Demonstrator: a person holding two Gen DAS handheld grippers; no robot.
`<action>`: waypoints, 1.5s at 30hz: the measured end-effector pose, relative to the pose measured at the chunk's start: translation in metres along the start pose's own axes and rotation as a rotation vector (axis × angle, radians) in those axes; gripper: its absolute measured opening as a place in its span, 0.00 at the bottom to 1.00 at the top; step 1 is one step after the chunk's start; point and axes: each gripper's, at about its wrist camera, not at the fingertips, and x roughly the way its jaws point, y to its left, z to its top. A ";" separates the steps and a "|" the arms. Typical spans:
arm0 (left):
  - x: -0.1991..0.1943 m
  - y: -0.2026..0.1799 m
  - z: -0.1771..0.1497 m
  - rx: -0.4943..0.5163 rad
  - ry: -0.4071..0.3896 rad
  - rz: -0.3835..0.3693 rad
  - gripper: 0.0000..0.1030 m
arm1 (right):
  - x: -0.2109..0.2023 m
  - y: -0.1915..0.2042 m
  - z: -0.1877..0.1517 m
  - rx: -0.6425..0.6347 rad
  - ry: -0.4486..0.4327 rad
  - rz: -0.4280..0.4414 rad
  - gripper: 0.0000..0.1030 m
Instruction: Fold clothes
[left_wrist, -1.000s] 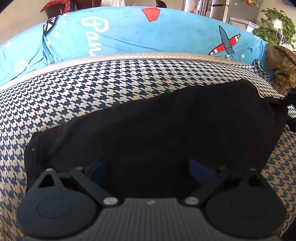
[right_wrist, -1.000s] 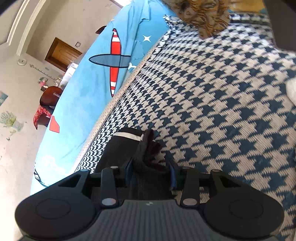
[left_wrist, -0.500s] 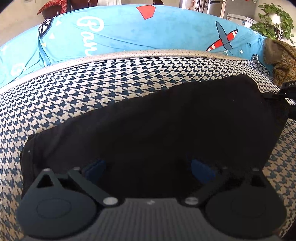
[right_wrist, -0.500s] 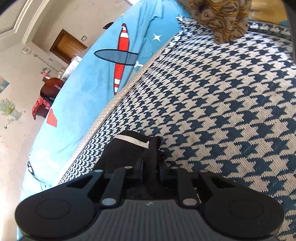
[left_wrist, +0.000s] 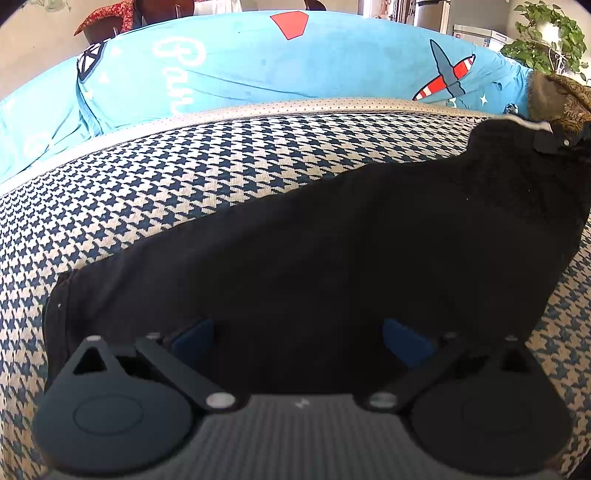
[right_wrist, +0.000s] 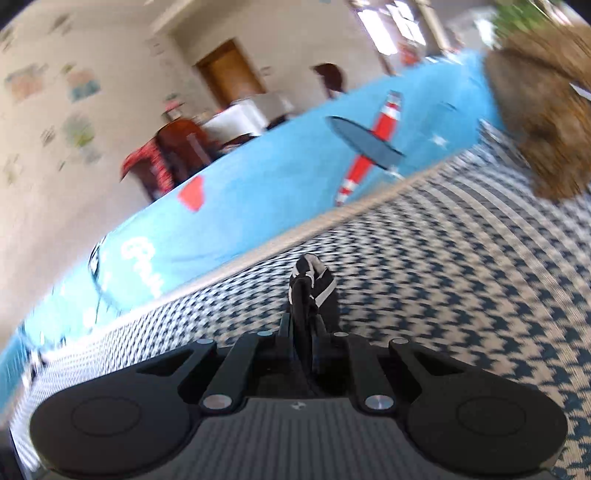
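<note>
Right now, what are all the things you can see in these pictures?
black garment: one, black with a white stripe at one end, spread on the houndstooth cover, far end lifted
houndstooth cover: one, navy and cream, under the garment
blue sheet: one, bright blue with aeroplane prints, behind the cover
brown patterned cloth: one, brown, far right edge of the cover
potted plant: one, green, background right
wooden door: one, brown, back wall
left gripper: fingers open over the garment's near edge
right gripper: fingers shut on the garment's striped end
</note>
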 end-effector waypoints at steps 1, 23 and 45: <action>0.000 0.000 0.000 -0.001 0.000 0.000 1.00 | 0.001 0.008 -0.002 -0.032 0.000 0.005 0.11; -0.005 0.016 0.003 -0.093 -0.012 0.003 1.00 | 0.045 0.092 -0.066 -0.373 0.139 0.075 0.12; -0.010 0.022 0.005 -0.115 -0.027 0.026 1.00 | -0.018 0.072 -0.042 -0.207 0.093 0.206 0.35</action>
